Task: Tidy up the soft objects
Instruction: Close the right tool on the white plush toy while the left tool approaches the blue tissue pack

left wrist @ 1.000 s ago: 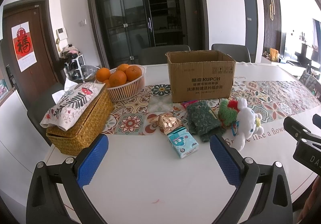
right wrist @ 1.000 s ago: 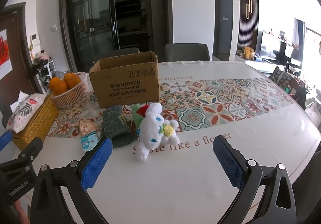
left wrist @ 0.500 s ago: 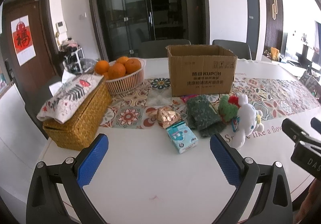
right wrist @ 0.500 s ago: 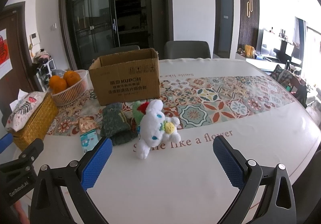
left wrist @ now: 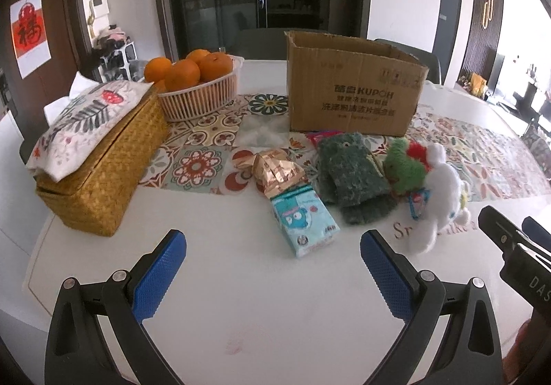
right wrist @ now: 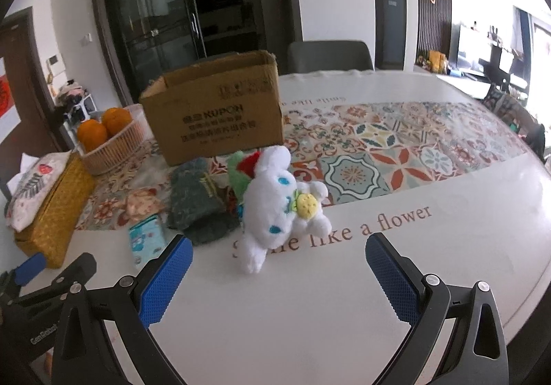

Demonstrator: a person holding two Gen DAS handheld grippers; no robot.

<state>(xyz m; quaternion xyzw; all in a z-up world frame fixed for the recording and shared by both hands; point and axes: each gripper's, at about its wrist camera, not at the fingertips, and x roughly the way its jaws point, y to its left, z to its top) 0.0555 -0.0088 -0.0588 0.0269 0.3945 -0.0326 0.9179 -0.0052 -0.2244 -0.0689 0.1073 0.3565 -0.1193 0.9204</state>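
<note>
A white plush toy (right wrist: 279, 205) lies on the table, also in the left wrist view (left wrist: 439, 202). Behind it sit a green and red plush (left wrist: 404, 166) and dark green knitted pieces (left wrist: 349, 178). An open cardboard box (left wrist: 351, 92) stands behind them, also in the right wrist view (right wrist: 217, 112). My left gripper (left wrist: 272, 276) is open and empty, in front of a blue tissue packet (left wrist: 304, 219). My right gripper (right wrist: 277, 276) is open and empty, just in front of the white plush.
A wicker box with a floral cloth (left wrist: 100, 157) stands at the left. A basket of oranges (left wrist: 196, 85) is behind it. A crumpled gold wrapper (left wrist: 277, 171) lies near the tissue packet. A patterned runner (right wrist: 378, 150) crosses the table.
Both grippers have moved forward toward the objects, which appear larger and closer. Both stay open and empty.
</note>
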